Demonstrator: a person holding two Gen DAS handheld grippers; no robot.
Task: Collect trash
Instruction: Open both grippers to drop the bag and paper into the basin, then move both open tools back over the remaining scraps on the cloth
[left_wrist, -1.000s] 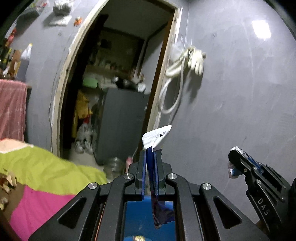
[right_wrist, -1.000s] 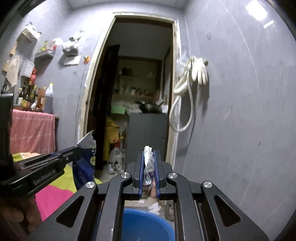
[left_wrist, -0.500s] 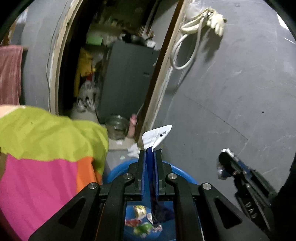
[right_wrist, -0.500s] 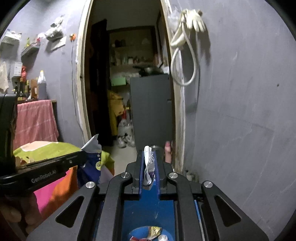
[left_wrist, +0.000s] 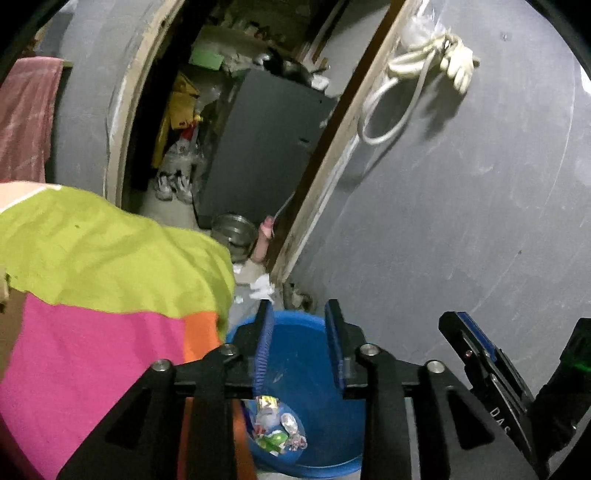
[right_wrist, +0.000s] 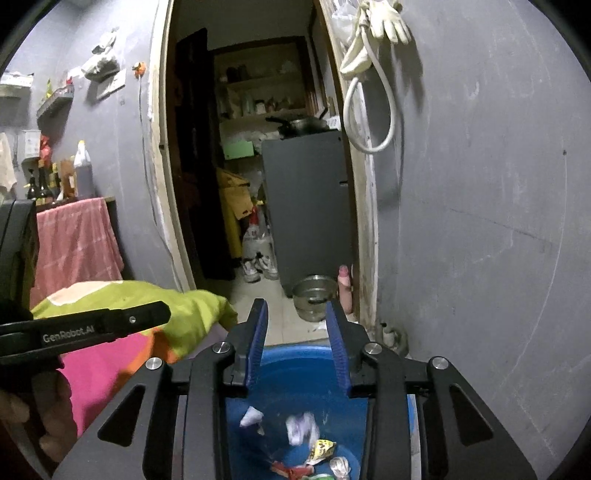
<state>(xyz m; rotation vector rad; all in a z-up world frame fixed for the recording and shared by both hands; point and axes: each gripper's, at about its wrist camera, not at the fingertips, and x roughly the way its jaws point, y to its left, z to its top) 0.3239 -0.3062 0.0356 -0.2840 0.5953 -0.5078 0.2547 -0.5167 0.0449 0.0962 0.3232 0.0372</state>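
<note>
A blue plastic bin (left_wrist: 314, 369) (right_wrist: 295, 362) stands on the floor below both grippers, with several wrappers (left_wrist: 275, 424) at its bottom. My left gripper (left_wrist: 298, 317) hangs over the bin, its jaws opening with nothing between them. My right gripper (right_wrist: 295, 314) is above the same bin, jaws opening and empty too. A white crumpled wrapper (right_wrist: 303, 428) and a small pale scrap (right_wrist: 252, 416) are blurred in mid-fall inside the bin. The right gripper's tip (left_wrist: 465, 332) shows at the right of the left wrist view; the left gripper's finger (right_wrist: 110, 321) crosses the right wrist view.
A green, pink and orange cloth (left_wrist: 103, 280) covers a surface left of the bin. A grey wall (left_wrist: 461, 221) rises on the right. A doorway ahead leads to a grey cabinet (right_wrist: 310, 206), a steel pot (right_wrist: 314, 295), shoes (right_wrist: 258, 267). White paper scraps (left_wrist: 260, 288) lie on the floor.
Both grippers sank and tipped down over the blue bin, then opened. The blue-and-white wrapper left the left jaws and the white wrapper left the right jaws, dropping into the bin.
</note>
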